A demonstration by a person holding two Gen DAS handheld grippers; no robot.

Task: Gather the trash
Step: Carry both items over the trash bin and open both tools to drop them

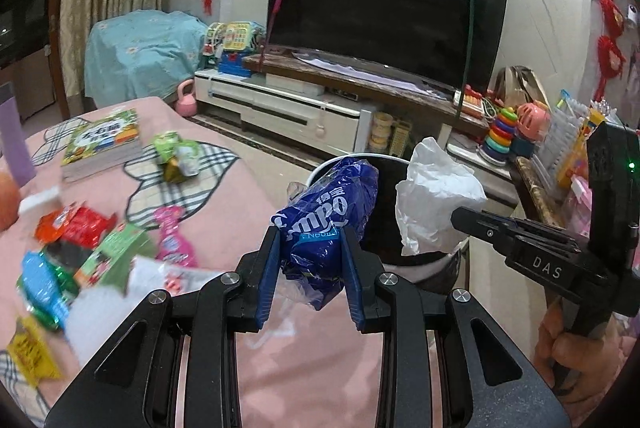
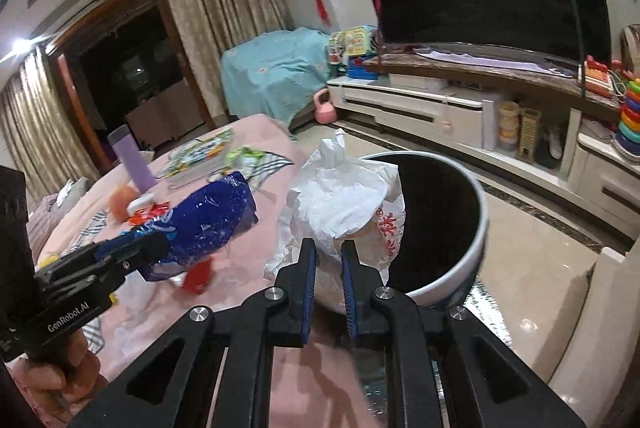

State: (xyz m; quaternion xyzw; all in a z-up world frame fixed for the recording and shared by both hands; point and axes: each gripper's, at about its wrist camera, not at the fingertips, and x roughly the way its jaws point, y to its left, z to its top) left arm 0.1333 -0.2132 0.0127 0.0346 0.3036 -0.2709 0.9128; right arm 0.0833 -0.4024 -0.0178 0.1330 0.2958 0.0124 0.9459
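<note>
My left gripper [image 1: 310,240] is shut on a crumpled blue plastic wrapper [image 1: 332,211] and holds it in the air near the rim of a round white trash bin [image 1: 352,159] with a dark inside. My right gripper [image 2: 328,248] is shut on a crumpled white plastic bag [image 2: 344,195] with red print, held at the bin's [image 2: 460,268] near-left rim. In the left wrist view the right gripper [image 1: 460,216] and its white bag [image 1: 432,195] hang over the bin. In the right wrist view the left gripper [image 2: 156,248] holds the blue wrapper [image 2: 208,220] over the table.
A pink-covered table [image 1: 256,203] carries several loose snack wrappers [image 1: 80,228], a green book [image 1: 104,143], a purple bottle [image 2: 134,159] and an orange fruit [image 2: 122,201]. Beyond the bin stand a white TV cabinet [image 1: 288,107], a large TV [image 1: 384,7] and toys [image 1: 504,135].
</note>
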